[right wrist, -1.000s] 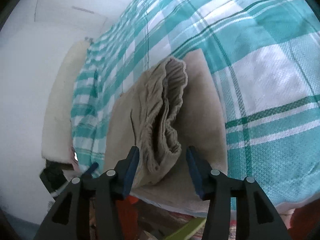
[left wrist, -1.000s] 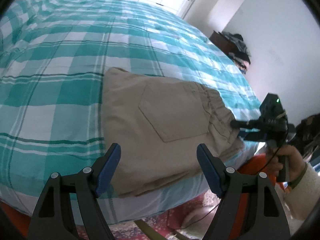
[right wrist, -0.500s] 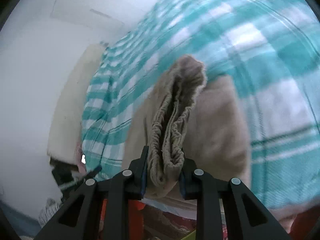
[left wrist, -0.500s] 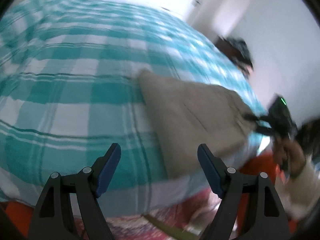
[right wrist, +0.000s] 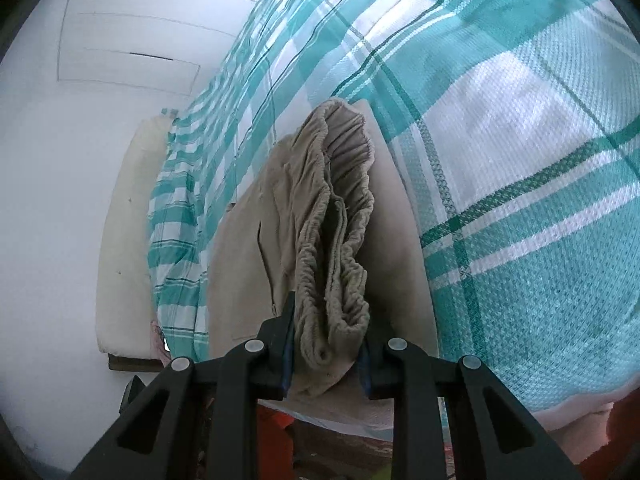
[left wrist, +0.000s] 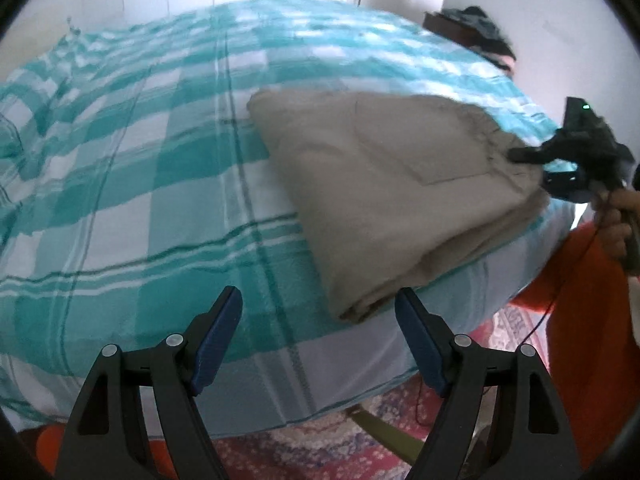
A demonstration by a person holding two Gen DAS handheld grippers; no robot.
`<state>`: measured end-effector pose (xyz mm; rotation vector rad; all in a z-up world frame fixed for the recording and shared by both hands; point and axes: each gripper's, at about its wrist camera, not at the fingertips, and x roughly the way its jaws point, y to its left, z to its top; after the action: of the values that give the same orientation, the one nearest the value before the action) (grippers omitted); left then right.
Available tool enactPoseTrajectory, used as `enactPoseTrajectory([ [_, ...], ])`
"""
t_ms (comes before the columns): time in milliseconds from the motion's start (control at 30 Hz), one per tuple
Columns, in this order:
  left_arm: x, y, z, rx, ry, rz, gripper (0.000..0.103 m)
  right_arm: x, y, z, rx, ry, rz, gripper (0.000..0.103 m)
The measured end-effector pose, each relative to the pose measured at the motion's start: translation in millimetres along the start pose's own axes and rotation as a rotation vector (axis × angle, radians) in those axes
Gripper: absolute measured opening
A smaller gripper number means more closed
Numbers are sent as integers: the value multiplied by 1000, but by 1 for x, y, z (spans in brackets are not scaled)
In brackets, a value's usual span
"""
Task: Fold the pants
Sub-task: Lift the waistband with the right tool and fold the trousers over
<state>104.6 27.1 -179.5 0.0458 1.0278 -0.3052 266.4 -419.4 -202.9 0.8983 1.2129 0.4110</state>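
Observation:
Folded beige pants [left wrist: 384,184] lie near the front edge of a teal-and-white checked bed [left wrist: 168,184]. My left gripper [left wrist: 320,336] hangs open over the bed's edge, just below and left of the pants' near corner, with nothing between its fingers. The right gripper [left wrist: 528,160] shows at the far right of the left wrist view, at the waistband end. In the right wrist view my right gripper [right wrist: 326,344] is shut on the gathered elastic waistband [right wrist: 332,240] of the pants [right wrist: 248,264], which bunches up between the pads.
A patterned rug [left wrist: 304,452] lies on the floor below the bed edge. An orange sleeve [left wrist: 580,300] and a hand [left wrist: 616,224] are at the right. Dark clothes [left wrist: 480,28] are piled at the far corner. A cream headboard [right wrist: 124,240] stands by the white wall.
The right gripper closed on the waistband, which stood loose between its jaws one second ago. The left gripper swung left and down, so the pants now sit to the right in its view.

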Motion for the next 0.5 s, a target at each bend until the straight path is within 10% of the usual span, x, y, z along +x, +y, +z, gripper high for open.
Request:
enactPoseTrajectory([
  [233, -2, 7, -3, -28, -9, 102, 80, 3, 0, -3, -1, -2, 1, 25],
  [500, -1, 32, -13, -215, 50, -3, 80, 5, 3, -7, -19, -2, -12, 25],
])
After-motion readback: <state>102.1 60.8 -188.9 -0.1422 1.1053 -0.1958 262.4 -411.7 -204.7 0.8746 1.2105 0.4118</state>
